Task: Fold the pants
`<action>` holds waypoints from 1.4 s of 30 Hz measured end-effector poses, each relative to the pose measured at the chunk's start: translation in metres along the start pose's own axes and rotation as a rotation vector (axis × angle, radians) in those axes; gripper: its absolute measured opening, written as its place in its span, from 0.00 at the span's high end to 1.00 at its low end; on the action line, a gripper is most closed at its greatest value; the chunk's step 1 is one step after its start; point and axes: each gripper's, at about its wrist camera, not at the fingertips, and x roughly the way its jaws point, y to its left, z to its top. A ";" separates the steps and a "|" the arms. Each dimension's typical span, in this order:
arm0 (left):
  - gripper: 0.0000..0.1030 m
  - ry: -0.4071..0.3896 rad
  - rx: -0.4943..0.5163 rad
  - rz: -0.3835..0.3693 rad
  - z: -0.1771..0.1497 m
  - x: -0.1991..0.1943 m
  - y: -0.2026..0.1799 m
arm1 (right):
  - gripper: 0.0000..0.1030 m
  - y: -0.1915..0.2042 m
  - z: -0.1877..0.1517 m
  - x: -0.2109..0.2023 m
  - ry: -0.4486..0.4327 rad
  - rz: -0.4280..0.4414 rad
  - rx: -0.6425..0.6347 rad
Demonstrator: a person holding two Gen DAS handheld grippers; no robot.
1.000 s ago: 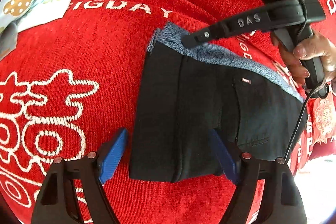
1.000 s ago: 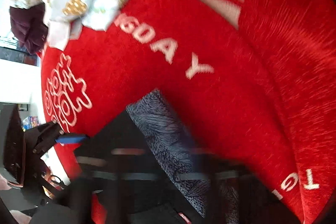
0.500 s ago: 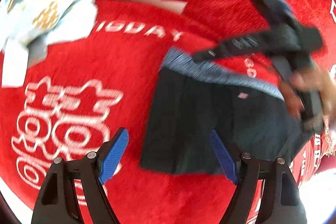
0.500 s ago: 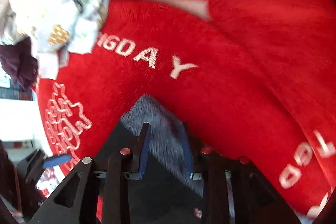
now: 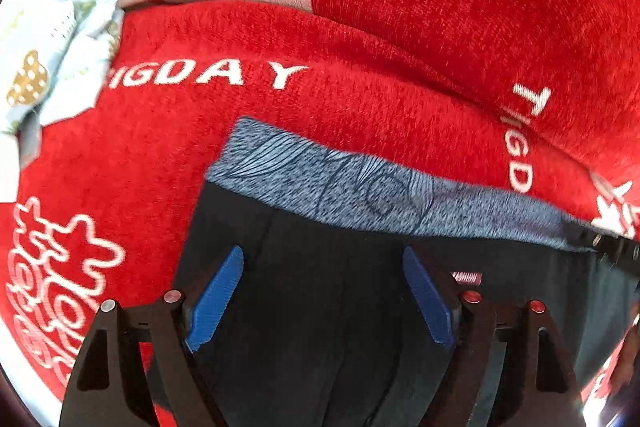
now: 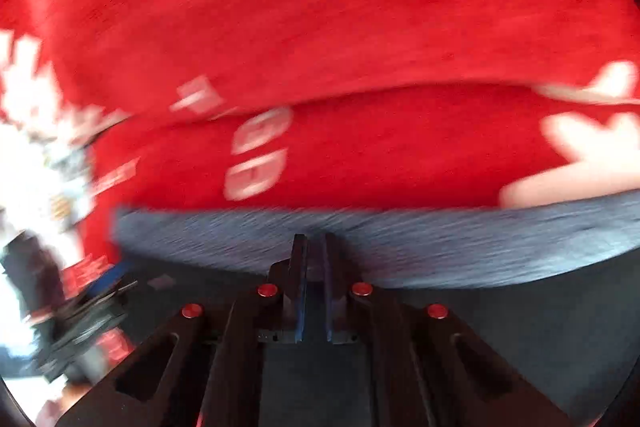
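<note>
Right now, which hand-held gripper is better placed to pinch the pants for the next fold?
Probably the left hand-held gripper: it is open directly over the black pants. The right hand-held gripper looks shut.

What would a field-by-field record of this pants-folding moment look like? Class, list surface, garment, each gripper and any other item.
surface: red blanket with white lettering
garment: dark pants, folded, blue-grey patterned band along the far edge
left gripper: open, blue pads either side of the pants
right gripper: jaws nearly closed at the band; view blurred
other: pale printed cloth, far left
</note>
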 end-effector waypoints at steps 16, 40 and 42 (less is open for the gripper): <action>0.19 0.099 0.289 -0.104 -0.085 -0.051 -0.165 | 0.57 -0.145 -0.100 -0.123 -0.012 -0.086 0.122; 0.12 0.128 0.198 0.097 -0.105 -0.060 -0.229 | 0.53 -0.295 -0.159 -0.156 0.028 -0.061 0.058; 0.12 0.116 0.218 0.098 -0.104 -0.068 -0.247 | 0.52 -0.314 -0.165 -0.164 0.021 -0.052 0.119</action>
